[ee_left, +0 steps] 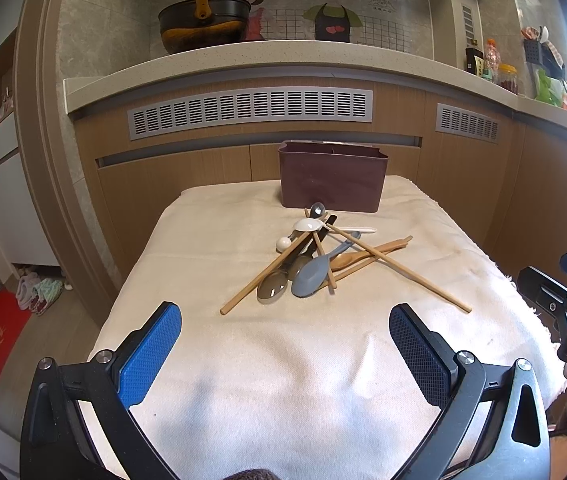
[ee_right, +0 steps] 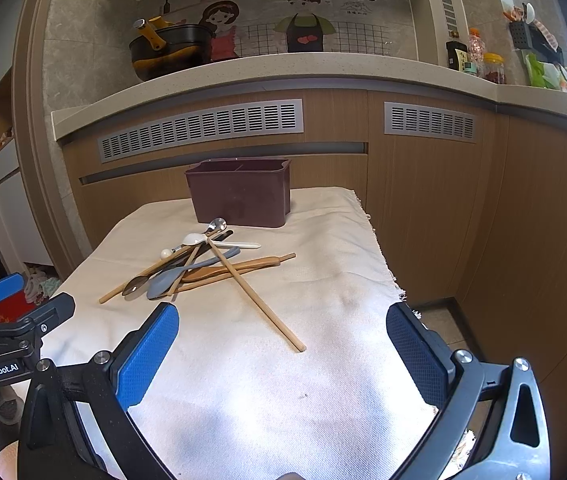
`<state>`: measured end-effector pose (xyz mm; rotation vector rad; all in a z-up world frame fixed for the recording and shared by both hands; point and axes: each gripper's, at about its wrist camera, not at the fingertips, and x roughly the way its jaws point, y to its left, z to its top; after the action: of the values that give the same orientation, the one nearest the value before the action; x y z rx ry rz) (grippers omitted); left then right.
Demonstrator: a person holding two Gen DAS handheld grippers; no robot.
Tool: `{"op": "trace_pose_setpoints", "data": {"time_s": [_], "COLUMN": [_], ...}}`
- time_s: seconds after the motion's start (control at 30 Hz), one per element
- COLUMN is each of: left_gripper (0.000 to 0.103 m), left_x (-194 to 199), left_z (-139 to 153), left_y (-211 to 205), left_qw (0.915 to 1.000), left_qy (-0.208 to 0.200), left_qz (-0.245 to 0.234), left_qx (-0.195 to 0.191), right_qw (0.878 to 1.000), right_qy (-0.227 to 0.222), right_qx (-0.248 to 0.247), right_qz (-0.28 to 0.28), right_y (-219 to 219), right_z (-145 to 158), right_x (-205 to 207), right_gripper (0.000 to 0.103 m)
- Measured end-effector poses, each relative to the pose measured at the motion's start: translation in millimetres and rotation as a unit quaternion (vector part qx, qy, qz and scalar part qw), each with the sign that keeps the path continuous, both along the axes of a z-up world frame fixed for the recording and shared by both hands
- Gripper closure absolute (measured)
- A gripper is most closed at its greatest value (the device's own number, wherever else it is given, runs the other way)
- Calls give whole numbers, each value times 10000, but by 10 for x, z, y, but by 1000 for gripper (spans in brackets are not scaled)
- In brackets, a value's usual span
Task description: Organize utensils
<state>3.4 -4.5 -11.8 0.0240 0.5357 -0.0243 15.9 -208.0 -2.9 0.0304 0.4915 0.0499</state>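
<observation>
My left gripper hangs over the near part of the cream cloth, jaws spread wide with nothing between the blue pads; my right gripper hangs beside it in the same released condition, its right finger out past the cloth's fringed right edge. Neither gripper touches any utensil. Ahead of both, near the middle of the cloth, the utensils lie in one crossed heap. Nearest to me is the end of a long wooden chopstick, which runs diagonally from the heap toward my right gripper. A second chopstick slants out of the heap toward the near left. Between them lie a metal spoon and a grey spoon, bowls toward me and just beside each other. A wooden spoon lies across the heap on its right side, under the long chopstick. Farther back, a white spoon rests on top of the heap, a small white ball-ended piece sits at the left, and a second metal spoon's bowl lies just in front of the holder. The dark maroon utensil holder stands upright at the far edge of the cloth, with dividers visible inside its open top. Behind it rise wooden cabinet fronts with grey vents and a countertop carrying a black pan.
</observation>
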Motion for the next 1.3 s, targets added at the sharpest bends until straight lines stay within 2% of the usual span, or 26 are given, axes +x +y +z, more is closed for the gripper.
{"op": "trace_pose_setpoints", "data": {"time_s": [0.7, 0.87, 1.03, 1.2, 1.3], "left_gripper": [0, 0, 0, 0, 0], "left_x": [-10, 91, 341, 718, 1020], "left_z": [1, 6, 62, 159, 217], "left_y": [12, 9, 32, 117, 240], "left_qw": [10000, 9997, 9993, 9986, 9983], "left_qy": [45, 191, 245, 283, 445], "left_qz": [-31, -141, -175, -234, -252], "left_qx": [35, 97, 208, 371, 289], "right_qw": [10000, 9999, 9990, 9953, 9901], "right_qy": [-1, -11, 4, 356, 450], "right_qx": [13, -121, -446, -633, -920], "right_qz": [-38, -68, 34, 639, 962], "right_y": [23, 2, 12, 136, 260], "right_z": [3, 18, 123, 227, 230], "right_x": [6, 56, 313, 790, 1069], "right_gripper": [0, 0, 0, 0, 0]}}
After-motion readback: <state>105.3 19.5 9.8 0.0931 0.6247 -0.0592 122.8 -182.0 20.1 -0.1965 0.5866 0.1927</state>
